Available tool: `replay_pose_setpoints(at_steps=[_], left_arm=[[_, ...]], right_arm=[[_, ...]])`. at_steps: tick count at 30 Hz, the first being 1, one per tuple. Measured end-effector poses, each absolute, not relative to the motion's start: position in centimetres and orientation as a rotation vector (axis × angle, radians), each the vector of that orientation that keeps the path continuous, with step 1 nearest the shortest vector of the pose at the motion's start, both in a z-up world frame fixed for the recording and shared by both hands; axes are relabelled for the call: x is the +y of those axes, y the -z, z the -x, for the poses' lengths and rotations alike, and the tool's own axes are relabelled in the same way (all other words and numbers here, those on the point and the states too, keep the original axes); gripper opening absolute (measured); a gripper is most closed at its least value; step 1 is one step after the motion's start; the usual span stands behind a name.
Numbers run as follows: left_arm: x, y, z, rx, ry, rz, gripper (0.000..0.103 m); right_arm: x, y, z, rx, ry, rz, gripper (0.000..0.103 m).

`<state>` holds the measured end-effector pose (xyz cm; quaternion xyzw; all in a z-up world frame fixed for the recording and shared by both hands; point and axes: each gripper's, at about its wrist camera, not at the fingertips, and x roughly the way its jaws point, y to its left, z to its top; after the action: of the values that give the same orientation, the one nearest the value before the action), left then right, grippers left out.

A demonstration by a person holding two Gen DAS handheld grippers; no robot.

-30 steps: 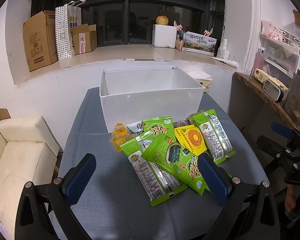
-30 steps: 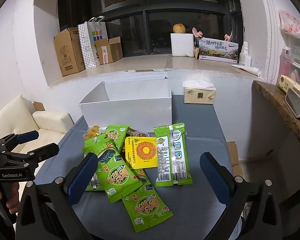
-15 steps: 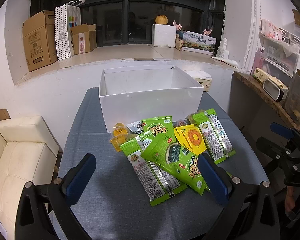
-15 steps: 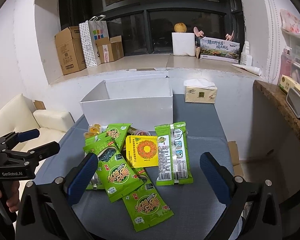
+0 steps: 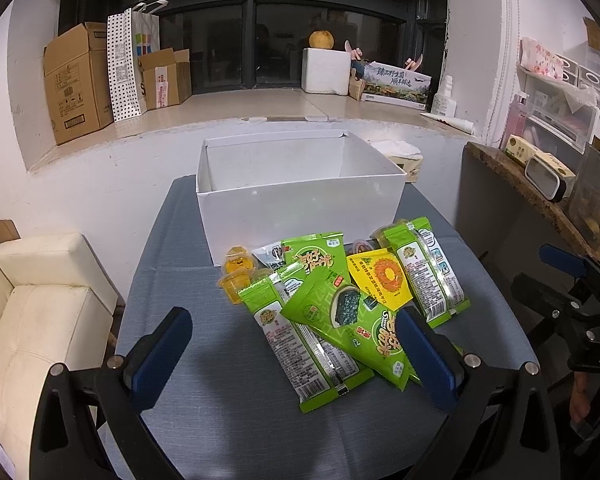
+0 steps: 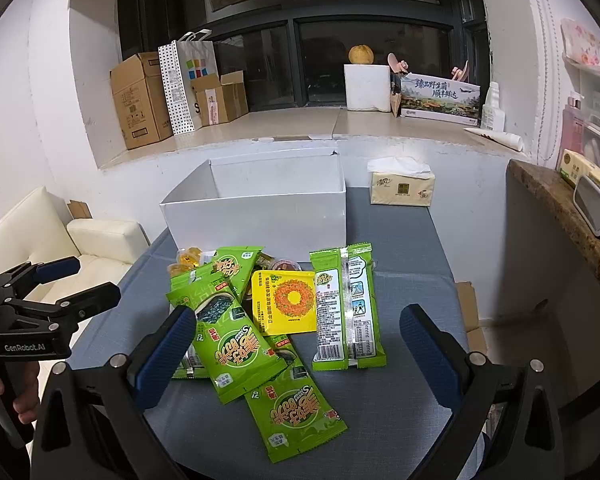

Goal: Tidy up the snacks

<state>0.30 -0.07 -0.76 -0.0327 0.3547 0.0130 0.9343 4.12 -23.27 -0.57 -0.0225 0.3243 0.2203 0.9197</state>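
A pile of snacks lies on the grey table [image 5: 172, 248] in front of an open white box [image 5: 300, 208], also in the right wrist view [image 6: 260, 216]. The pile holds several green packets [image 5: 348, 312] [image 6: 236, 348], a yellow packet [image 5: 380, 276] [image 6: 284, 300] and small orange jelly cups [image 5: 238, 268] [image 6: 188, 260]. My left gripper [image 5: 296, 356] is open and empty above the near side of the pile. My right gripper [image 6: 300, 356] is open and empty, hovering over the nearest green packets. The box's inside looks empty.
A tissue box [image 6: 402, 188] stands on the table right of the white box. A cream sofa [image 5: 40, 300] is to the left. A brown counter [image 5: 540, 196] is to the right. Cardboard boxes [image 5: 80, 96] and a bag sit on the window ledge.
Both grippers have edged slightly forward toward the pile. The snacks and the box have not moved.
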Motion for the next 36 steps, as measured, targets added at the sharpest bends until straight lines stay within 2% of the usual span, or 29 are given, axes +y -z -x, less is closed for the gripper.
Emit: replay_pose_setpoints(at_steps=[25,36], left_arm=[[0.1,0.9,-0.2,0.720,-0.016,0.073,0.103],[0.7,2.0,-0.4,0.750,-0.027,0.075,0.103]], right_arm=[[-23.0,1.4,-5.0,0.692,-0.469,0.043,0.103],[-21.0,9.4,-15.5,0.893,-0.370,0.126,0.103]])
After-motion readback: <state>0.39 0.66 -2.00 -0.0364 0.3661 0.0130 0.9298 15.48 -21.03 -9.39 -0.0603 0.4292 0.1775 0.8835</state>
